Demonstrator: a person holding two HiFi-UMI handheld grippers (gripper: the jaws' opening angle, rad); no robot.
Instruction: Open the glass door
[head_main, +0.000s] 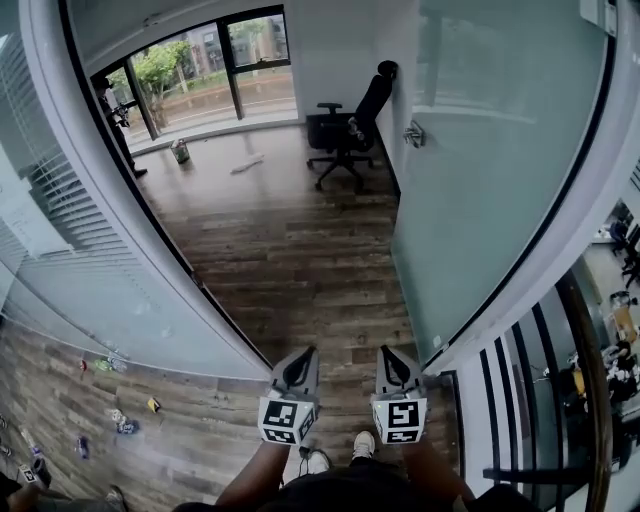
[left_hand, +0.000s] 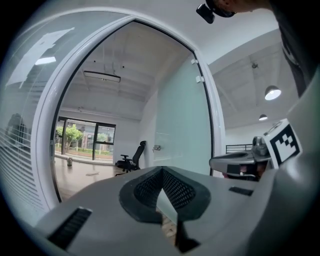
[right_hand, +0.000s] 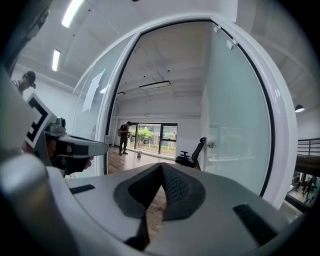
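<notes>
The frosted glass door (head_main: 490, 170) stands swung open at the right of the doorway, its metal handle (head_main: 414, 133) far ahead of me. Both grippers are low in the head view, side by side at the threshold and pointing level into the room. My left gripper (head_main: 300, 352) is shut with nothing in it, and so is my right gripper (head_main: 393, 352). Neither touches the door. In the left gripper view the shut left gripper (left_hand: 161, 170) faces the door (left_hand: 182, 125) and handle (left_hand: 157, 147). From the right gripper view, the door (right_hand: 235, 135) lies right of the right gripper (right_hand: 162, 166).
A glass wall with blinds (head_main: 90, 290) runs along the left. Inside the room, a black office chair (head_main: 350, 125) stands near the door's far edge, a person (head_main: 115, 120) by the windows and a small bucket (head_main: 181, 151) on the wood floor. A dark railing (head_main: 530, 400) is at the right.
</notes>
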